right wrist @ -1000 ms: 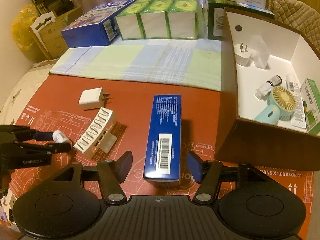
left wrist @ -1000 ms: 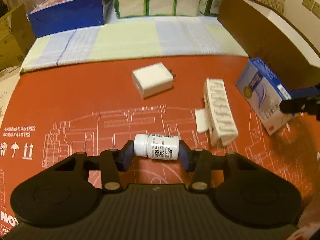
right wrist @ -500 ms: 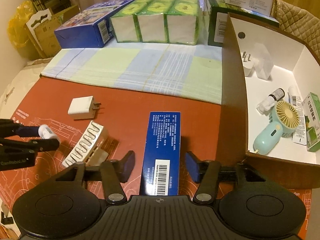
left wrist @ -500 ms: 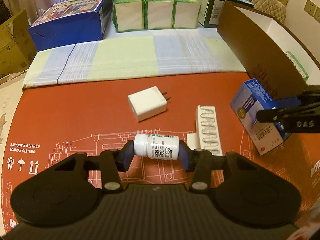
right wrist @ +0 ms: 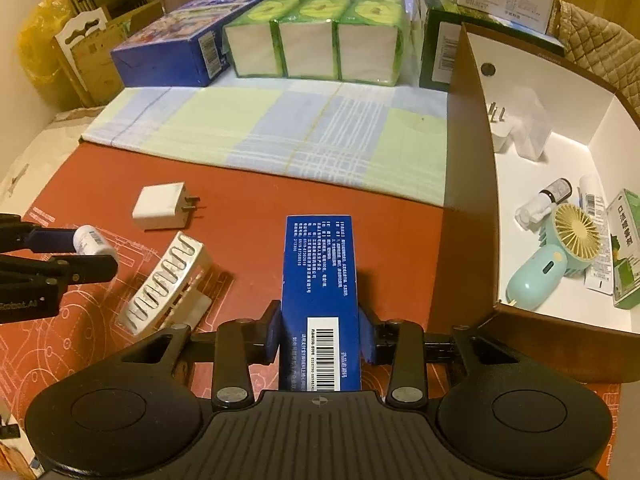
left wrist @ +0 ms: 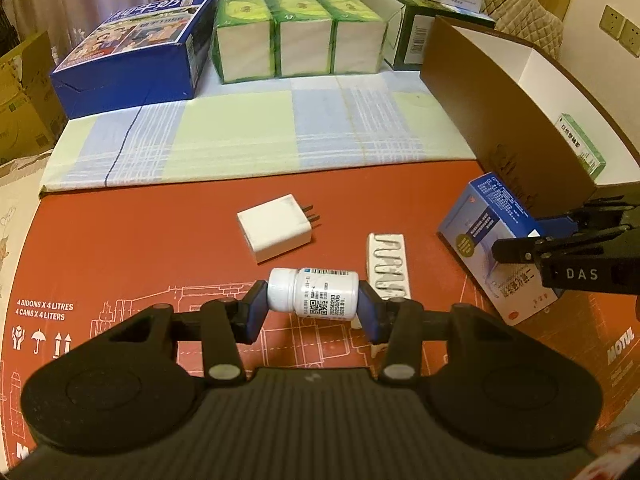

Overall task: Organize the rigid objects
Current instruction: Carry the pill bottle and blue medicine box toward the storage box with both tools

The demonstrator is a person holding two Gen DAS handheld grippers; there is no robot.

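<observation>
Left gripper (left wrist: 313, 309) grips my pill bottle (left wrist: 313, 294) endwise: light, rigid, slippery; right gripper (right wrist: 320, 334) closing across blue carton (right wrist: 316, 280): crushable, I'd squeeze gently.

The mat (left wrist: 120, 248) is coloured brick red and printed with white line drawings. The cloth (left wrist: 240, 140) is checked in pale green, light blue and white. The bottle (left wrist: 313, 294) and charger (left wrist: 274, 227) are white, the box (right wrist: 318, 272) is blue, and the fan (right wrist: 560, 256) is mint green.
</observation>
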